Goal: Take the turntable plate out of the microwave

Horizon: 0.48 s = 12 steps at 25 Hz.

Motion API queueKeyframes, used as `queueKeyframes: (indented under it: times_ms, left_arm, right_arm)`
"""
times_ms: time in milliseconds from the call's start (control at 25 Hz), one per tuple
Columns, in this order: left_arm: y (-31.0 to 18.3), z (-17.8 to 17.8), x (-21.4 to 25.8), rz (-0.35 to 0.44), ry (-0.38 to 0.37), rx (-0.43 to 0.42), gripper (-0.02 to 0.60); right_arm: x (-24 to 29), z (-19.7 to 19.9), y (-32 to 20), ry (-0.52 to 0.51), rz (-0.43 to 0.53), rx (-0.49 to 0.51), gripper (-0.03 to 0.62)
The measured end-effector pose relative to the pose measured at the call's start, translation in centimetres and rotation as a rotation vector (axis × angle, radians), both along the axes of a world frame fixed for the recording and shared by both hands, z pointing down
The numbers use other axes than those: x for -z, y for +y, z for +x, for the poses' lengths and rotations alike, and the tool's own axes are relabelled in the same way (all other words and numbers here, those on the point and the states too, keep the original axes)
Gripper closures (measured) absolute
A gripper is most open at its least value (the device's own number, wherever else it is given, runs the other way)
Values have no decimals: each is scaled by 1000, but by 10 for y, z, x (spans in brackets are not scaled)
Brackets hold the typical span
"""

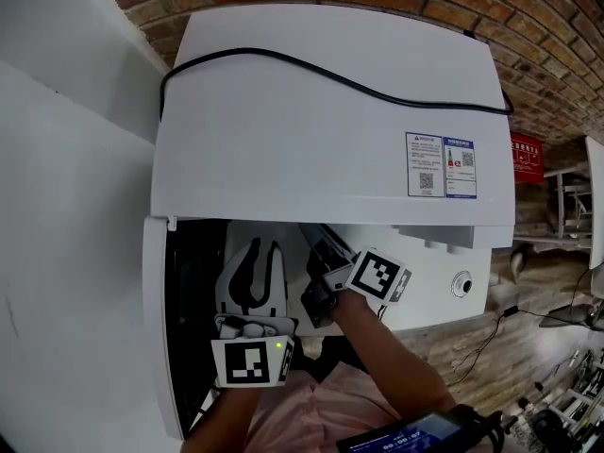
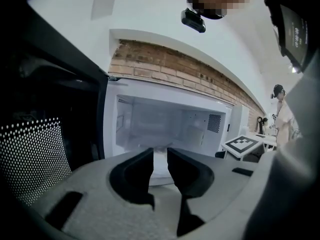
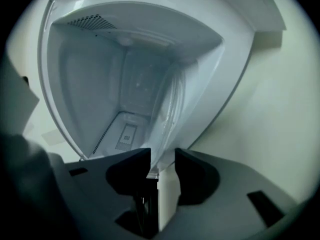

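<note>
Turntable plate [image 3: 167, 109] is sitting inside the microwave [image 1: 330, 121], showing edge-on at the middle of the right gripper view. At the far left the door [image 2: 35, 169] is hanging open. The left gripper [image 2: 160, 157] is hovering at the cavity mouth, jaws slightly parted and gripping nothing. The right gripper [image 3: 162, 156] is reaching in lower centre, jaws apart astride the plate's rim, not clamping it

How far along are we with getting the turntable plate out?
Done: the microwave door is open. In hand: the turntable plate sits inside, its rim between the right tongs, apparently not pinched. Left: grip it and lift it out.
</note>
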<state>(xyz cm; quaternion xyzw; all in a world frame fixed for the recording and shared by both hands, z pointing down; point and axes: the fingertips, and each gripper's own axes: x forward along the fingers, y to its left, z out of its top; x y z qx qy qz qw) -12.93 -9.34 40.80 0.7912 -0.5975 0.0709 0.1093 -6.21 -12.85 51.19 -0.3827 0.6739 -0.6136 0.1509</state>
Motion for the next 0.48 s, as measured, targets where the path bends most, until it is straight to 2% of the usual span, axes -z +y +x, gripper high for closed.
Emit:
queueKeyframes:
  times_ms: [200, 360, 480]
  left_arm:
    - [3, 2, 0, -8, 10, -2, 497]
    - [5, 2, 0, -9, 13, 1, 497]
    - [5, 1, 3, 0, 10, 0, 499]
  right_arm:
    - [-6, 3, 0, -16, -70, -26, 451]
    - [-6, 2, 0, -21, -81, -31, 447]
    - [-3, 3, 2, -50, -79, -51, 483]
